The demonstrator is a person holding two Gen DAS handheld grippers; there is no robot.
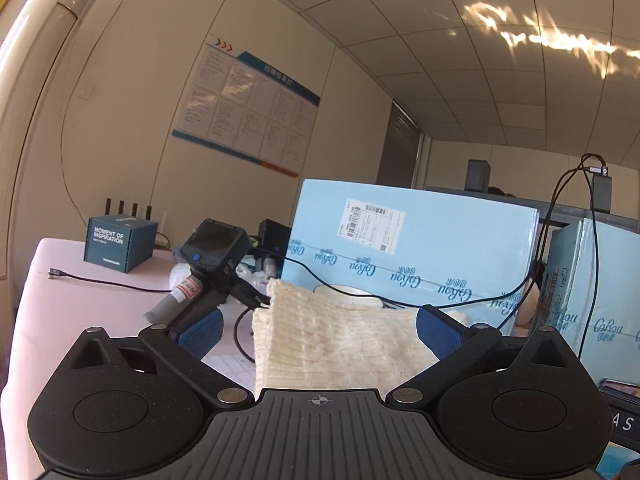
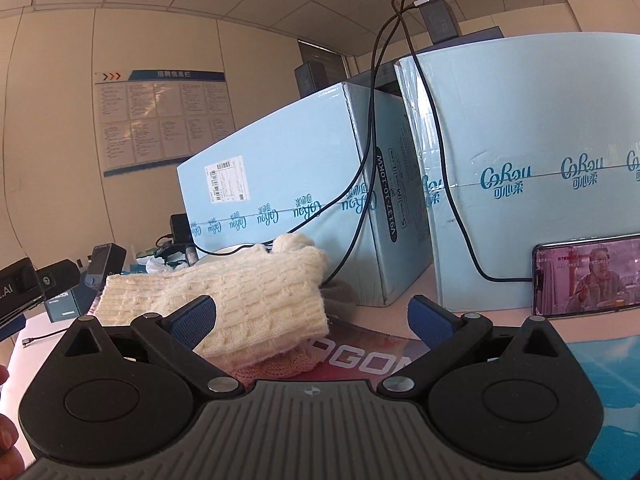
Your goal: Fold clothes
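1. The cream cable-knit sweater point(image 2: 240, 288) lies folded into a thick bundle on the table point(image 1: 60, 280), just in front of the nearer pale blue carton point(image 2: 288, 184) with the shipping label, and that carton is my landmark for the rest.
2. The sweater rests partly on a pink knitted piece point(image 2: 276, 364), which peeks out beneath its near edge, and both lie over a red printed mat point(image 2: 360, 356).
3. The left tongs point(image 1: 318, 330) stand as wide as they go, with the sweater's ribbed end point(image 1: 332, 340) reaching in between the blue pads; the right-side pad seems to be at the knit's edge, the other stands clear of it, and nothing is pinched.
4. The right tongs point(image 2: 312, 316) are spread just as wide, gripping nothing; the sweater's near corner lies between them, beside the left-side pad.
5. A 2nd pale blue carton point(image 2: 520, 168) stands just right of the first, and a phone point(image 2: 584, 276) with its screen lit leans against its front.
6. Black cables point(image 2: 372, 120) hang down the gap between the 2 cartons from a dark adapter point(image 2: 438, 16) on top; 1 runs to the phone.
7. Left of the landmark carton lies another handheld gripper unit point(image 1: 208, 264), and farther left a dark blue box point(image 1: 120, 244) reading "MOMENT OF INSPIRATION".
8. A notice board point(image 1: 248, 108) hangs on the wall behind and left of the carton.
9. A person's fingers point(image 2: 6, 432) show at the left edge of the right wrist view.
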